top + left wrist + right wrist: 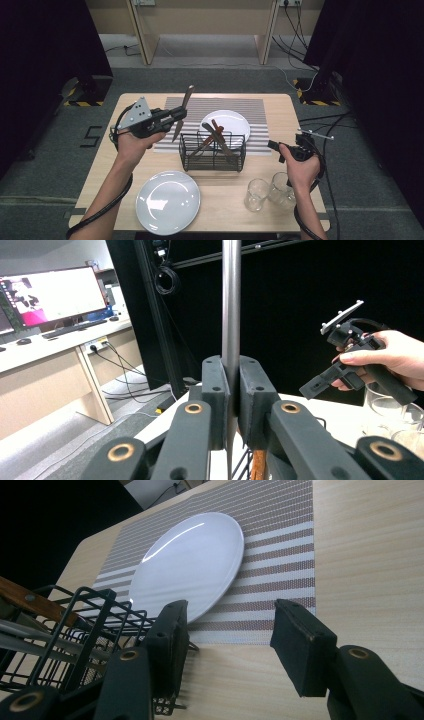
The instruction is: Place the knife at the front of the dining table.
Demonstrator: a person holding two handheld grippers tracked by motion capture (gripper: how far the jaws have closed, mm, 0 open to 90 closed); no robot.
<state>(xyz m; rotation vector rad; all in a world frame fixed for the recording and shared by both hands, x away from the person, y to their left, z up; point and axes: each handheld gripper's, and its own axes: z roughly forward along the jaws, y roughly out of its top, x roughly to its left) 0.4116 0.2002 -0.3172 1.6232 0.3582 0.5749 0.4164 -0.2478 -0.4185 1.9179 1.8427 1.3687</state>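
We note the left gripper (176, 119) pinching a slim steel table knife (182, 112), jaws pressed tight on its metal shaft, which stands upright in the left gripper view (231, 315). The knife hangs above the striped grey placemat (260, 107), just left of the black wire cutlery basket (213, 155). The right gripper (230, 630) rests low with jaws spread and nothing between them, facing the white round plate (192, 560).
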